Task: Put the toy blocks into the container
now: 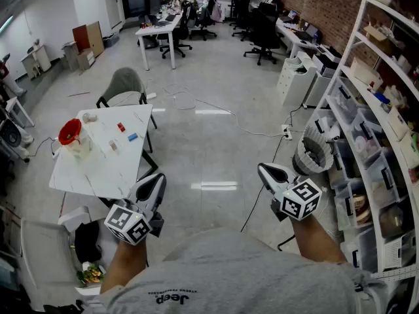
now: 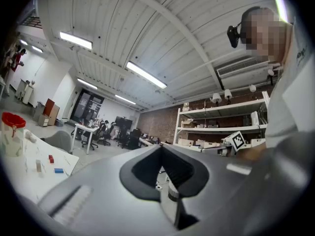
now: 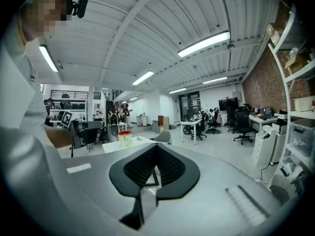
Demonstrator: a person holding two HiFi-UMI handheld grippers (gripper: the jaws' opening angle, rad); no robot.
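Far off to the left, a white table (image 1: 124,169) carries a clear container with a red rim (image 1: 71,136), a red block (image 1: 121,127), a blue block (image 1: 133,137) and a small pale block (image 1: 112,146). My left gripper (image 1: 157,179) is held in the air off the table's near right corner, shut and empty. My right gripper (image 1: 264,170) hovers over the floor further right, also shut with nothing in it. In the left gripper view the container (image 2: 11,132), red block (image 2: 50,158) and blue block (image 2: 58,170) lie far to the left. The right gripper view shows the container (image 3: 125,137) in the distance.
A grey chair (image 1: 124,87) stands behind the table. Storage shelves (image 1: 376,142) with boxes line the right side, with a white bin (image 1: 313,154) at their foot. A cable (image 1: 262,195) runs across the floor. Desks and office chairs (image 1: 196,25) fill the back of the room.
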